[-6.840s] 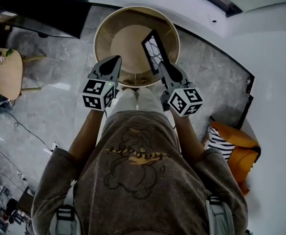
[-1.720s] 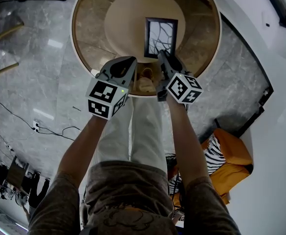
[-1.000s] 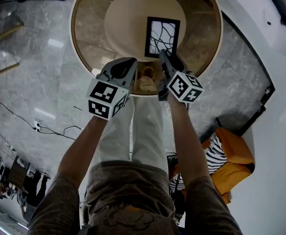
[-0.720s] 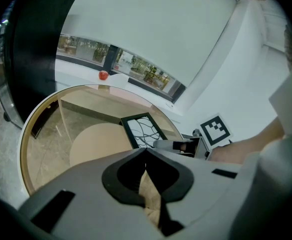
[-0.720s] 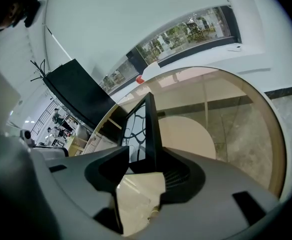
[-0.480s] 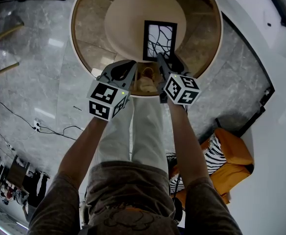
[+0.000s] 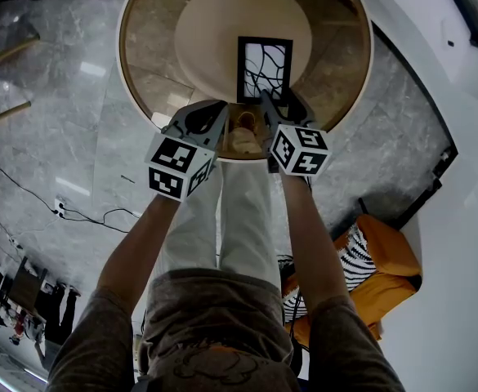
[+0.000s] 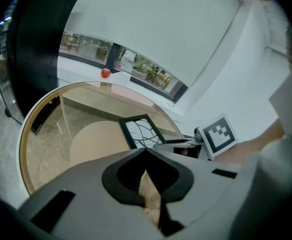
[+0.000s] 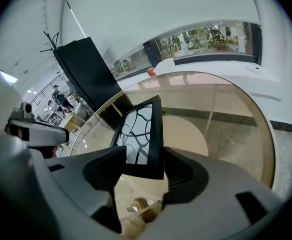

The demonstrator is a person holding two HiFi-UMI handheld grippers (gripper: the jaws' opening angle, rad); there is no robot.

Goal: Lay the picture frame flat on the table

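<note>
So the biggest thing in shot was the grey marble floor [image 7: 59, 137], and standing on it was the round glass worktop [image 7: 145, 60] with its gold rim and a beige round base showing through the glass. The person stood at the worktop's near edge, arms stretched out over it.

The picture frame [image 7: 264, 69], black border with a squiggly line pattern inside, lay flat on the glass around the worktop's middle, right over that beige base.

The right tongs [image 7: 278, 104] hung over the near part of the worktop. The jaws had just been opening and stood wide apart, with the frame's near short end sitting between them but neither pad really pressing on it, so no grip.

The left tongs [image 7: 210, 113] hovered over the worktop's near edge, tips closed together, holding nothing.

Smallest bit: a little red round thing [image 8: 105, 73] at the worktop's far edge.
</note>
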